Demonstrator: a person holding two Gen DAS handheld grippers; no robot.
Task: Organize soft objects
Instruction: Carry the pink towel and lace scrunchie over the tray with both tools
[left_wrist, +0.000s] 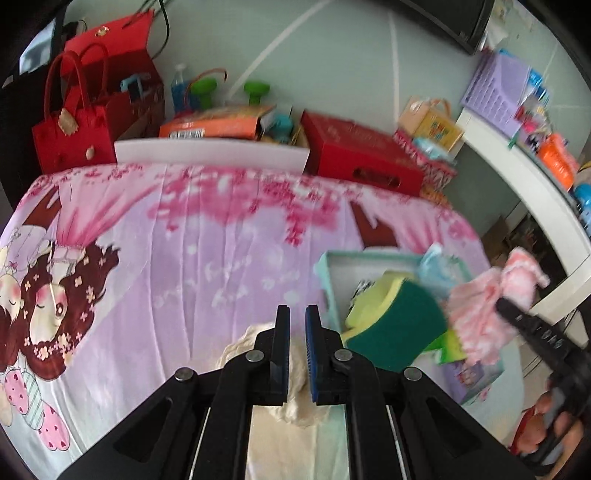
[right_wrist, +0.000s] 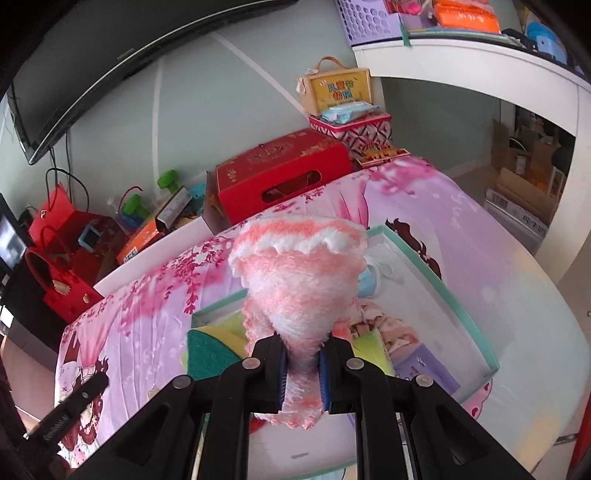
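While the right gripper (right_wrist: 301, 363) pinches a fluffy pink-and-white cloth (right_wrist: 299, 277) between its blue-padded fingers (right_wrist: 282, 373), the fabric flares out above the jaws and a short tail hangs below them. Its jaws are closed tight on the cloth, with only the bunched fabric between the pads. From the left wrist view the same cloth (left_wrist: 491, 299) hangs in the air at the right, over the near side of a shallow teal-rimmed box (left_wrist: 327, 273) that sits on the pink and lilac cartoon bedspread (left_wrist: 177, 258).

Inside the box lie a green-and-yellow scouring sponge (left_wrist: 395, 325), a light blue item (left_wrist: 436, 266) toward the far side, and a patterned cream cloth (right_wrist: 391, 328) seen beneath the held one. A second yellow-green piece (right_wrist: 373, 350) lies beside it.

The left gripper (left_wrist: 297, 321) hovers low over the bedspread, just left of the box. Its jaws are nearly together, a narrow gap showing between the pads. A cream-coloured soft cloth (left_wrist: 295, 406) lies directly beneath and behind the fingers; whether the pads actually hold it cannot be told.

Beyond the bed's far edge stand a red carton (left_wrist: 365, 155) with a handle slot, a red handbag (left_wrist: 74, 125), and green dumbbells (left_wrist: 255, 92) against the pale green wall.
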